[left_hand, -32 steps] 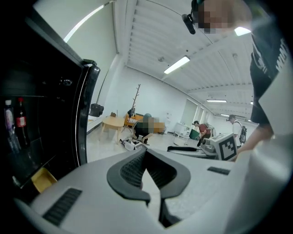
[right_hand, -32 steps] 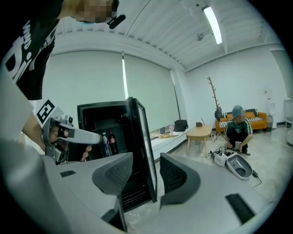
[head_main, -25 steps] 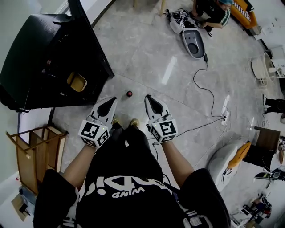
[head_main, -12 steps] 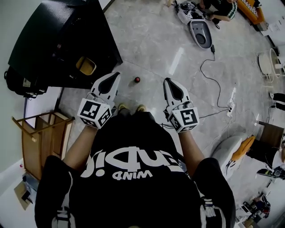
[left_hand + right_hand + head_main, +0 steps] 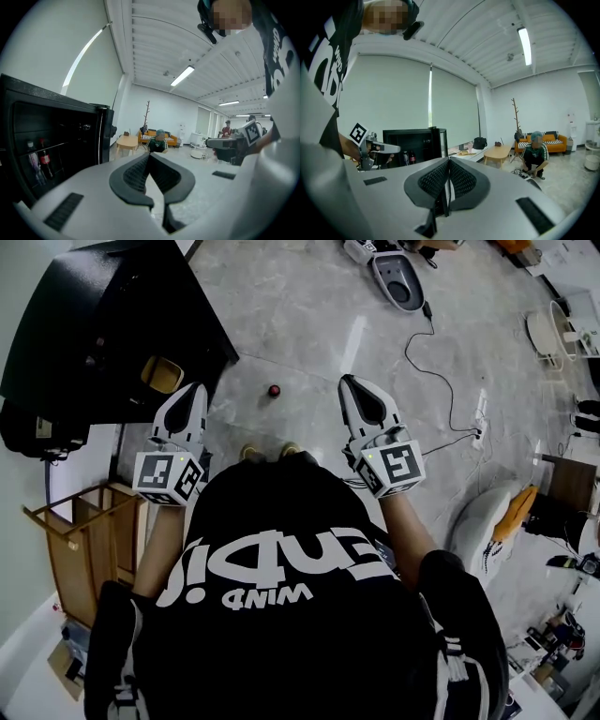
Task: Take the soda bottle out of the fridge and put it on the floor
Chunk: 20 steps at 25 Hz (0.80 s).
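A person stands before the open black fridge [image 5: 103, 324] at far left. The left gripper [image 5: 199, 390] and right gripper [image 5: 346, 381] are both held level, jaws pressed together on nothing. What appears to be the soda bottle [image 5: 274, 390], upright and showing only its red cap from above, stands on the floor [image 5: 309, 315] just beyond the feet, between the grippers and about equally near each. Other bottles [image 5: 43, 159] stand on a fridge shelf. A cable [image 5: 427, 371] trails at right, out of the way.

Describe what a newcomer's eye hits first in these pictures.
The white left gripper and white right gripper, each with a marker cube, jaws shut and empty, held over the grey marble floor. Then the black fridge at upper left, and a small dark red round thing on the floor between the grippers.
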Motion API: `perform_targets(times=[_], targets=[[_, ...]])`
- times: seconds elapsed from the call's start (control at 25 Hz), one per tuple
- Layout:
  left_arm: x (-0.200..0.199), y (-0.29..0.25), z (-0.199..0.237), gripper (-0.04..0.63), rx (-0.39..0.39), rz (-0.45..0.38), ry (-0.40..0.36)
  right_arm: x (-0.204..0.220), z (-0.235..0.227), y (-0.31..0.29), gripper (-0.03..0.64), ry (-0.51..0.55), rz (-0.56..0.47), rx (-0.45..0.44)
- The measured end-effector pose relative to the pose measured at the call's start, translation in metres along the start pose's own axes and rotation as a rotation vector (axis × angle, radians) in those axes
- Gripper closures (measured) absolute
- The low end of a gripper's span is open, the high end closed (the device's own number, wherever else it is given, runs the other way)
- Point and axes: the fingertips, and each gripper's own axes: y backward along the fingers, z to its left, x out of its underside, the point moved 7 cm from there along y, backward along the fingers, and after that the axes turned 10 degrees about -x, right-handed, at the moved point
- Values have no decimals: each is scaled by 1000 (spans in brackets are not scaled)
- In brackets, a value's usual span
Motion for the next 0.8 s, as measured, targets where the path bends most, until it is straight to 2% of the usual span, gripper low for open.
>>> perform_targets(times=[0.2, 0.48, 0.8], targets=[[-2, -2, 7, 589, -16, -14, -9, -6, 1, -9, 594, 17, -22, 15], [2, -8, 11, 589, -42, -21, -10, 8, 6, -17, 594, 29, 4, 26], [1, -12, 23, 589, -75, -34, -12, 12, 16, -30, 595, 50, 10, 8]])
